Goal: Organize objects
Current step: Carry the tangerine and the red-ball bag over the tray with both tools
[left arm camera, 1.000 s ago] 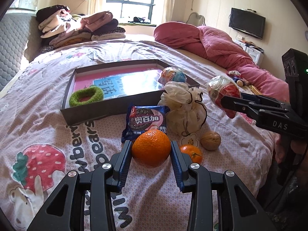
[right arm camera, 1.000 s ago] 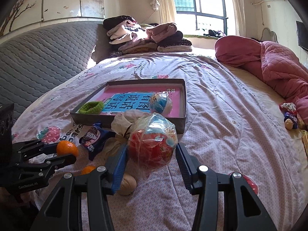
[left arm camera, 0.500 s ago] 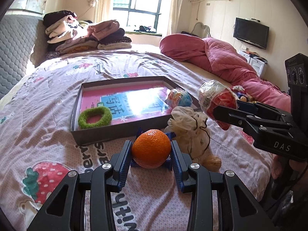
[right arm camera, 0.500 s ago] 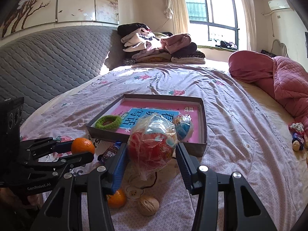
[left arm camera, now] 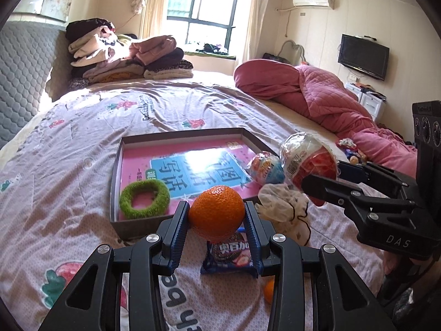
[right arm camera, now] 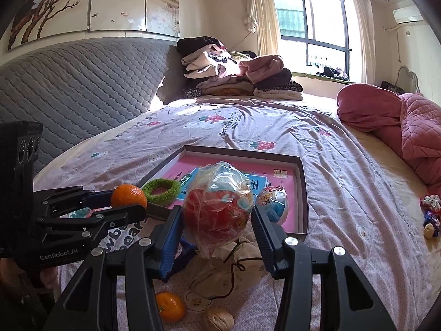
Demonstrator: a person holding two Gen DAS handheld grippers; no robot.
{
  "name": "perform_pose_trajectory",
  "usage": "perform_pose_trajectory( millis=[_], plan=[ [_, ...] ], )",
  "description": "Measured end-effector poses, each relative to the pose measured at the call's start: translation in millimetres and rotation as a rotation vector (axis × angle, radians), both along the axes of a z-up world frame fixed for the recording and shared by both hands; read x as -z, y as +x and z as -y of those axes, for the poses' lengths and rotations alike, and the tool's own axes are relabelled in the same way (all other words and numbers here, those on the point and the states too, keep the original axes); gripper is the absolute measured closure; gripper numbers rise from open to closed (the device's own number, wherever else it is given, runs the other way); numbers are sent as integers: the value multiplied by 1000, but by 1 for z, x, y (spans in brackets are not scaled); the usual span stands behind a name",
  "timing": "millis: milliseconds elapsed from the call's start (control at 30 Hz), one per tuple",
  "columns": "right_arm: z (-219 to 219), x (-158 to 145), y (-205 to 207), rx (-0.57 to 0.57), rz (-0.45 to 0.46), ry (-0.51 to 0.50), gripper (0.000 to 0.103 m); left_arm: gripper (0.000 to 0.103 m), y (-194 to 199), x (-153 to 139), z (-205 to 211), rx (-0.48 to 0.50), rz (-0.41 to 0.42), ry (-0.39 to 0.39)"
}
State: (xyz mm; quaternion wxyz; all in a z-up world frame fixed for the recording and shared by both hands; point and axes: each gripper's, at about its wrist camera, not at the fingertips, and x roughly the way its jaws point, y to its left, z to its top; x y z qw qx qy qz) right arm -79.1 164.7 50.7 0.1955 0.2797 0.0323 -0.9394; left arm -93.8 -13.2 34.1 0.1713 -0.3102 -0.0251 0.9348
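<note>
The left gripper (left arm camera: 217,218) held a big orange (left arm camera: 217,213). The right gripper (right arm camera: 217,220) held a red ball wrapped in plastic (right arm camera: 217,209) above the tray (right arm camera: 301,193).

On the bed (left arm camera: 82,143), a tray (left arm camera: 117,165) holding a ring (left arm camera: 144,199) left, a ball (left arm camera: 266,168) right. Before the tray: a snack pack (left arm camera: 230,253), a pouch (left arm camera: 284,209) to its right. Behind, clothes (left arm camera: 124,55) piled.

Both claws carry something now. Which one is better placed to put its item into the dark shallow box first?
Probably the left claw. Its round orange tangerine hangs just at the near wall of the dark shallow box. The right claw holds a red ball in clear plastic further back, above the cream drawstring pouch.
</note>
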Motion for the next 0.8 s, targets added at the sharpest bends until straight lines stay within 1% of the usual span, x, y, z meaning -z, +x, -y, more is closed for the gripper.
perform_pose_trajectory(
  millis=[200,333,433,633,700,800],
  plan=[
    [4,-3,-7,0,-5,1,52,63,-8,-4,1,-4,-6,0],
    [6,-7,-10,-4,-19,3,52,63,-14,-11,3,-3,-4,24],
    [6,-12,-12,-3,-34,4,52,63,-17,-17,4,-14,-23,20],
    [6,-18,-19,2,-50,9,52,63,-25,-21,9,-27,-28,26],
    [7,-20,-21,1,-54,11,52,63,-29,-23,10,-31,-26,36],
    [7,-22,-23,-2,-65,16,52,63,-35,-26,14,-25,-7,90]
  ],
)
